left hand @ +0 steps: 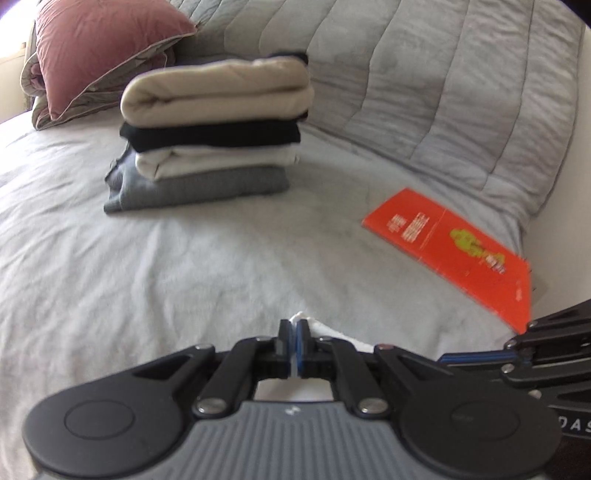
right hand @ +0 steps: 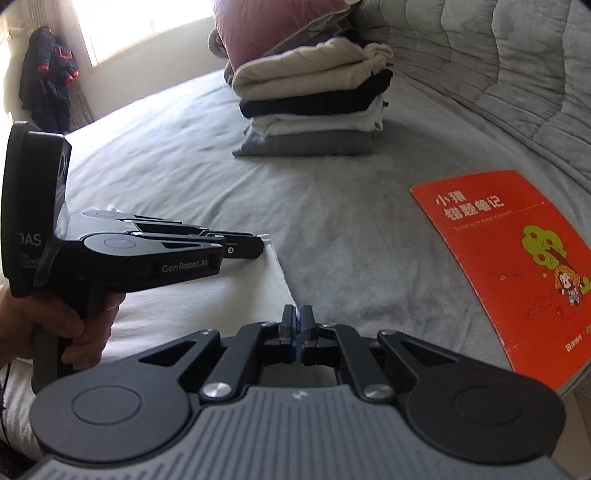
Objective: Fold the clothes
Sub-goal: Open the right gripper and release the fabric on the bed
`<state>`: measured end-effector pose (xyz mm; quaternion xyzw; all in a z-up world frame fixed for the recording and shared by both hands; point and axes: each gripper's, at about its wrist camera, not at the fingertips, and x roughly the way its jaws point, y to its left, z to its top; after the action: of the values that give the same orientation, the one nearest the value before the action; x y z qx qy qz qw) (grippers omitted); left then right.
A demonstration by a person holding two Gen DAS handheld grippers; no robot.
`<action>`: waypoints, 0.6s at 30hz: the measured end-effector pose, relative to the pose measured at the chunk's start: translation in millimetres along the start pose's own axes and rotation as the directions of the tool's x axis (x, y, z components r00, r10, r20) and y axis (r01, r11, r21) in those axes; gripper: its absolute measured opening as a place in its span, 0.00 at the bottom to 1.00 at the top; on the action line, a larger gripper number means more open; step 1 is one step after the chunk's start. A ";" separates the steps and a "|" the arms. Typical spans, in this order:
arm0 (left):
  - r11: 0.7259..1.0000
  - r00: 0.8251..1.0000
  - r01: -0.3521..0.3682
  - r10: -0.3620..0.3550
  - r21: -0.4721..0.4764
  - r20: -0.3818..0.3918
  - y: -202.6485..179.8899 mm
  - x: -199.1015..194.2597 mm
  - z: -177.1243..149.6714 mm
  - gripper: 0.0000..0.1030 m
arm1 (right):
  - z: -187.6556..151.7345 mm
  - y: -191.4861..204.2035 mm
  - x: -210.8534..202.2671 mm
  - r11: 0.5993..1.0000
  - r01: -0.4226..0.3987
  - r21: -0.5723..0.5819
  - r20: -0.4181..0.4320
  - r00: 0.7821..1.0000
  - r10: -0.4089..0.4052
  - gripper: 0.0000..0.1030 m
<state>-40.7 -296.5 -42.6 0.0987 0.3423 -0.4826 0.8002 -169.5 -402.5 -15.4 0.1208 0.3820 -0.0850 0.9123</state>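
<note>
Holding white cloth (right hand: 207, 295) edge: my left claw (left hand: 293, 332) pinched tight on it; my right claw (right hand: 297, 319) closed at same edge, grip on fabric unclear. Stack (left hand: 210, 136) beyond cloth: four garments done. Book (right hand: 517, 266) right of cloth. This fold unfinished.

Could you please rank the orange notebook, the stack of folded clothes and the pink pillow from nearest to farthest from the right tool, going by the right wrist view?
1. Orange notebook: nearest, on the bed sheet ahead and to the right of the right tool.
2. Stack of folded clothes: farther up the bed, about straight ahead.
3. Pink pillow: farthest, behind the stack.
</note>
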 end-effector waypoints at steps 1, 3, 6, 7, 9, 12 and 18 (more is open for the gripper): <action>1.000 1.000 -0.004 0.004 -0.004 0.004 0.4 2.2 -2.6 0.02 | 0.0 0.2 1.4 1.000 -0.001 -0.003 -0.003 1.000 0.001 0.02; 1.000 1.000 -0.002 0.002 -0.014 0.013 1.8 3.1 -5.2 0.03 | 0.1 0.7 4.2 1.000 -0.002 -0.008 -0.010 1.000 0.002 0.03; 0.999 1.000 0.010 -0.010 -0.036 0.016 5.7 -1.4 -5.0 0.06 | 2.1 3.5 2.9 0.999 0.007 -0.033 0.011 1.000 -0.007 0.11; 0.999 1.000 0.013 -0.012 -0.041 0.018 7.5 -4.1 -4.4 0.09 | 3.5 4.4 2.6 0.999 0.015 -0.042 0.020 1.000 -0.015 0.13; 0.999 1.000 0.011 -0.010 -0.049 0.025 12.1 -11.3 -3.2 0.27 | 7.0 4.8 3.7 0.999 0.020 -0.046 0.026 0.999 -0.018 0.14; 0.997 0.999 -0.005 0.008 -0.078 0.036 22.6 -23.8 -1.7 0.37 | 12.0 5.2 5.2 0.999 0.005 -0.033 0.029 1.000 -0.004 0.23; 0.989 0.998 -0.046 0.052 -0.139 0.040 50.1 -53.8 -0.3 0.47 | 27.5 15.1 10.8 0.999 -0.038 -0.020 0.042 0.998 0.039 0.35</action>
<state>-14.9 -232.6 -16.9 0.0409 0.3547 -0.4400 0.8240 -139.7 -396.6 -2.1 0.1176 0.3610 -0.0663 0.9227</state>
